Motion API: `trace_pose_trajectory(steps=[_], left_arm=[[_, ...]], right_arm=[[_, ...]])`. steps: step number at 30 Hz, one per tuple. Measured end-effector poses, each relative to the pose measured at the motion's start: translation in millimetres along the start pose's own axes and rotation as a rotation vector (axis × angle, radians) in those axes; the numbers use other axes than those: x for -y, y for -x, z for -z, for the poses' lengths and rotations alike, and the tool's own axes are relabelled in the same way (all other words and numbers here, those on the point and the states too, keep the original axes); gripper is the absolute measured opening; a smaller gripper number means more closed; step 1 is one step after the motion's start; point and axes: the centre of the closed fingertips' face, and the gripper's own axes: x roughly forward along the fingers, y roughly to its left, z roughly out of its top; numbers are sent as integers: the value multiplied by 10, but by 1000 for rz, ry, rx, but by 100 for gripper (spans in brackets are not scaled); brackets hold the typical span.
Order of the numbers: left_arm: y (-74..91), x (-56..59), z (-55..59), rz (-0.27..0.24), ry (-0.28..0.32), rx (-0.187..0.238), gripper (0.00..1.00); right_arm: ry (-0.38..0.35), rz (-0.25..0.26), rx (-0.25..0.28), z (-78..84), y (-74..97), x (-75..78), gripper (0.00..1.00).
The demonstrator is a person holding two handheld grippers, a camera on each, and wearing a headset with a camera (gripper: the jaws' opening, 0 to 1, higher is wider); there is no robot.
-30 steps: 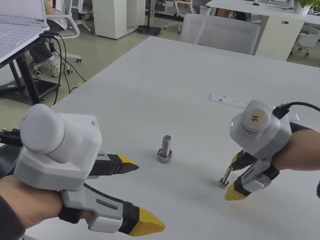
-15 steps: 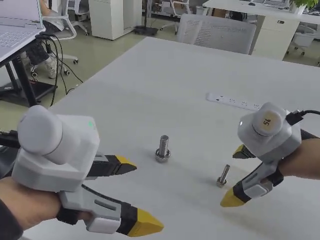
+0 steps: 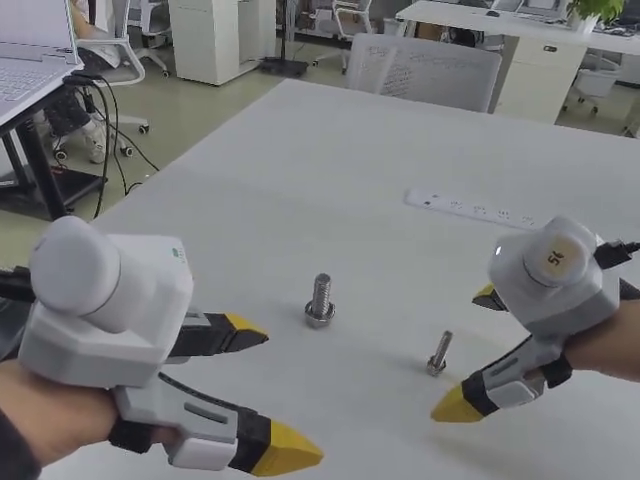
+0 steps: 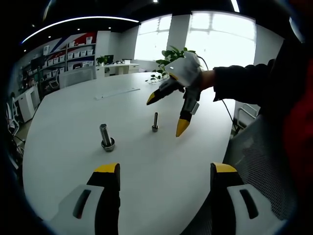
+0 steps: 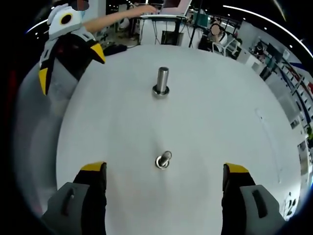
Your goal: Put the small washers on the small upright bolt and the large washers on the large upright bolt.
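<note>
My left hand-held gripper (image 3: pixel 275 392) and right hand-held gripper (image 3: pixel 467 350) hover spread over the tabletop (image 3: pixel 330 160); between them stand the large bolt (image 3: pixel 320 300) and small bolt (image 3: pixel 438 353), upright, with a power strip (image 3: pixel 470 210) lying beyond

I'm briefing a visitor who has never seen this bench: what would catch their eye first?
Two yellow-tipped grippers, both open, frame the scene: the left gripper at the near left, the right gripper beside the small bolt. Between them the large bolt stands upright on the white table.
</note>
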Motion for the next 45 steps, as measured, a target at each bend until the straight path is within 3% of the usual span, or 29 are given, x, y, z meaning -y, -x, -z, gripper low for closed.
trace_pose_trajectory(steps=[16,30,40,45], left_arm=[[23,3,-29,-1,3,16,75],[37,22,-61,5,0,30,75],[46,28,-56,12,-5,31,75],[50,26,-52,12,-2,34,75]], right_arm=[[-65,61,103,-61,260,-202,100],[-130,108,177,-31,459,-607,99],[-206,183,278,-151,558,-798,99],[-243,230,302,-155,586,-821,99]])
